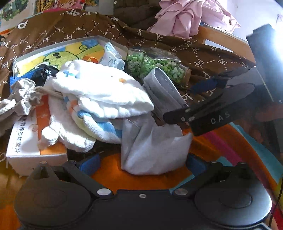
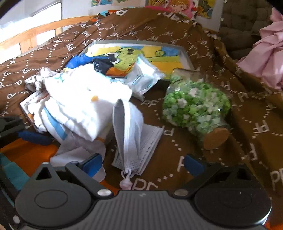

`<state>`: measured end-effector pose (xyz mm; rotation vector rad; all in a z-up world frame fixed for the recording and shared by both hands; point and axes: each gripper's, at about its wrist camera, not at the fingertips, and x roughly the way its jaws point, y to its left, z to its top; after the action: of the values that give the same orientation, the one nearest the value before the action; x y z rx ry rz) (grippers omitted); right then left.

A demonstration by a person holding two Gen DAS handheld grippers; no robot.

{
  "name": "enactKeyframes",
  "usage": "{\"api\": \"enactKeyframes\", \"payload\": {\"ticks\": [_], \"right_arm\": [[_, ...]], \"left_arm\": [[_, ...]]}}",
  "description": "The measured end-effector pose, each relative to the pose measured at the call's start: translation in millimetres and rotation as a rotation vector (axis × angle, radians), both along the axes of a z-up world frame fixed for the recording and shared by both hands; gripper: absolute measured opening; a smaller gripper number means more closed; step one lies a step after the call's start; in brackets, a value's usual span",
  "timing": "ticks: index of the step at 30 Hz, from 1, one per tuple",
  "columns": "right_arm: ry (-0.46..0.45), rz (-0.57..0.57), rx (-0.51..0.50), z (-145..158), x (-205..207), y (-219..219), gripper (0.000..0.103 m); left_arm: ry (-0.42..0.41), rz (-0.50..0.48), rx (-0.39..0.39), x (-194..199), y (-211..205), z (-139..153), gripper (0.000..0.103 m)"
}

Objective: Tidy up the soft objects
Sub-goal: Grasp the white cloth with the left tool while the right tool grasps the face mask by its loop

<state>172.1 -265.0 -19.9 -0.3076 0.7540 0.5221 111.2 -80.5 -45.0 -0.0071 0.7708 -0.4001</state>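
Observation:
A pile of soft things lies on a brown patterned blanket (image 2: 203, 58): a white towel (image 1: 104, 92) (image 2: 83, 100), a pale cloth (image 1: 152, 146), a striped white cloth (image 1: 99, 125), a beige drawstring pouch (image 1: 21, 99) and grey face masks (image 1: 162, 92) (image 2: 134, 134). My left gripper (image 1: 141, 162) is open, its blue pads on either side of the pale cloth. My right gripper (image 2: 143, 164) is open, with the face masks between its pads. The right gripper also shows in the left wrist view (image 1: 199, 115), beside the masks.
A jar of green paper stars (image 2: 194, 108) (image 1: 155, 65) lies on its side right of the masks. A cartoon picture board (image 2: 141, 54) and a white-orange box (image 1: 30, 141) lie under the pile. Pink clothing (image 1: 192, 16) sits behind. A wooden rail (image 2: 35, 31) edges the bed.

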Motion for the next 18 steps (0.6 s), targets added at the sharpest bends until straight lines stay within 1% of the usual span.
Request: {"api": "enactKeyframes", "payload": {"ticks": [5, 7, 9, 11, 13, 15, 17, 18], "right_arm": [[0.011, 0.046, -0.005, -5, 9, 4, 0.086], [0.026, 0.05, 0.002, -6, 13, 5, 0.082], [0.043, 0.046, 0.006, -8, 16, 5, 0.08], [0.051, 0.043, 0.014, -10, 18, 4, 0.077], [0.057, 0.048, 0.016, -10, 19, 3, 0.074], [0.056, 0.046, 0.02, -10, 18, 2, 0.067], [0.064, 0.037, 0.027, -9, 19, 1, 0.057], [0.065, 0.03, 0.027, -9, 19, 1, 0.054]], "left_arm": [[0.02, 0.032, -0.023, 12, 3, -4, 0.097], [0.014, 0.029, -0.024, 13, 2, -3, 0.096], [0.01, 0.018, -0.018, 12, 1, -4, 0.093], [0.018, 0.009, -0.018, 11, 0, -4, 0.086], [0.026, 0.0, -0.018, 10, -1, -4, 0.08], [0.032, -0.005, -0.02, 9, -1, -3, 0.073], [0.049, -0.006, -0.014, 10, -3, -3, 0.059], [0.059, -0.011, -0.008, 10, -5, -3, 0.055]]}}
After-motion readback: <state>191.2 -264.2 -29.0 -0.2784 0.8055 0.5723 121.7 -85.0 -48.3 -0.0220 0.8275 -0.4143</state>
